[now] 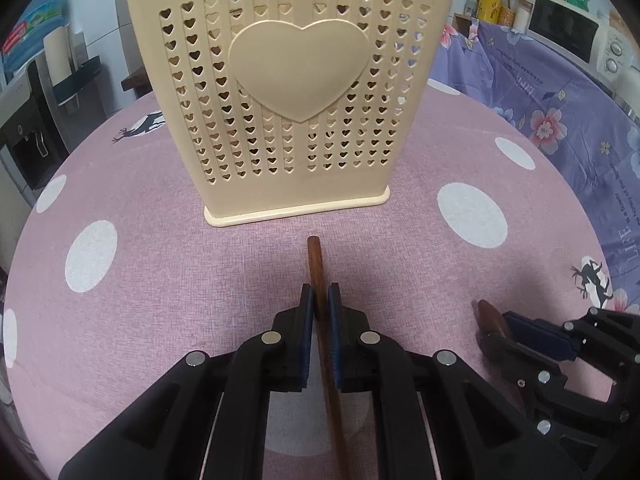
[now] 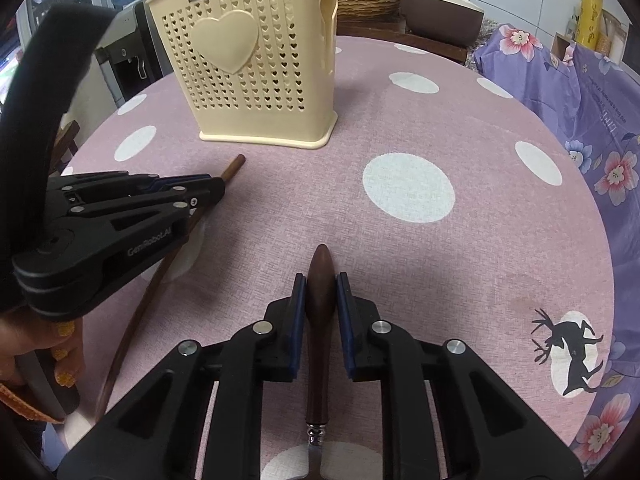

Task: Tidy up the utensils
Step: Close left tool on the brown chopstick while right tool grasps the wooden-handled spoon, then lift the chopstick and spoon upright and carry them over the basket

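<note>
The work surface is a round table [image 2: 500, 248] covered by a pink cloth with white dots and deer silhouettes. A purple floral cloth [image 1: 560, 120] drapes furniture beyond the right edge, with a microwave [image 1: 576, 36] behind it; a water dispenser [image 1: 28, 128] stands past the left edge. A cream perforated utensil holder [image 1: 288, 92], marked with a raised heart, stands upright toward the far side of the table. The left gripper [image 1: 320, 300] is clamped on a thin wooden stick [image 1: 314, 260], whose tip lies just short of the holder's base. The right gripper [image 2: 320, 292] has its pads against the dark wooden handle [image 2: 320, 280] of a utensil lying on the cloth; its metal collar shows near the bottom of the right wrist view. Bare cloth extends to the right of the holder and between the two grippers.
</note>
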`<state>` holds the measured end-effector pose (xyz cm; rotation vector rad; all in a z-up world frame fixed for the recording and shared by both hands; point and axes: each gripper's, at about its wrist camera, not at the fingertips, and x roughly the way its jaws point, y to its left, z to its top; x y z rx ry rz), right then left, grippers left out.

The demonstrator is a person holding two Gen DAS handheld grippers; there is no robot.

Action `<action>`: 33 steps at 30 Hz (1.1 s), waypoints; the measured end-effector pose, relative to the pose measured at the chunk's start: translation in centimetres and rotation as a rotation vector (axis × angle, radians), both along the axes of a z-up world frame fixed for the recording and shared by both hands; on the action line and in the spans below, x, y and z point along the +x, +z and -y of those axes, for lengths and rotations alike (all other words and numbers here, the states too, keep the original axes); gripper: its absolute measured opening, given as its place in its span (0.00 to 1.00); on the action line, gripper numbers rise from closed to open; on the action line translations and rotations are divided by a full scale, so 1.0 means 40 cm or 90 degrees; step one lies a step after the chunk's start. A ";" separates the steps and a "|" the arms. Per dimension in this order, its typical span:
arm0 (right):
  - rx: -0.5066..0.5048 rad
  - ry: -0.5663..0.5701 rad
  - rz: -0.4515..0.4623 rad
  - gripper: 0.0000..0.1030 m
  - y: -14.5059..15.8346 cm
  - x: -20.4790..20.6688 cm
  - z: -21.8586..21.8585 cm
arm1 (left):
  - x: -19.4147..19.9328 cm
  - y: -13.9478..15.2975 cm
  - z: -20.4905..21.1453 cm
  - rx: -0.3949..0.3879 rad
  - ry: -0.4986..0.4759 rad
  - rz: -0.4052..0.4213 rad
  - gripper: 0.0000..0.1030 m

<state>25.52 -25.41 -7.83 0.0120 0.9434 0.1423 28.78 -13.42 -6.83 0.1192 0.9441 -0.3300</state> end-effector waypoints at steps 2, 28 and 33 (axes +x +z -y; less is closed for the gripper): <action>0.005 0.001 0.017 0.16 0.015 -0.010 0.000 | 0.002 0.004 -0.010 -0.015 0.003 -0.004 0.08; 0.099 -0.010 0.238 0.16 0.282 -0.246 0.037 | -0.298 0.313 -0.221 -0.211 -0.013 0.215 0.08; 0.101 -0.006 0.246 0.16 0.294 -0.245 0.035 | -0.302 0.329 -0.226 -0.216 -0.015 0.226 0.08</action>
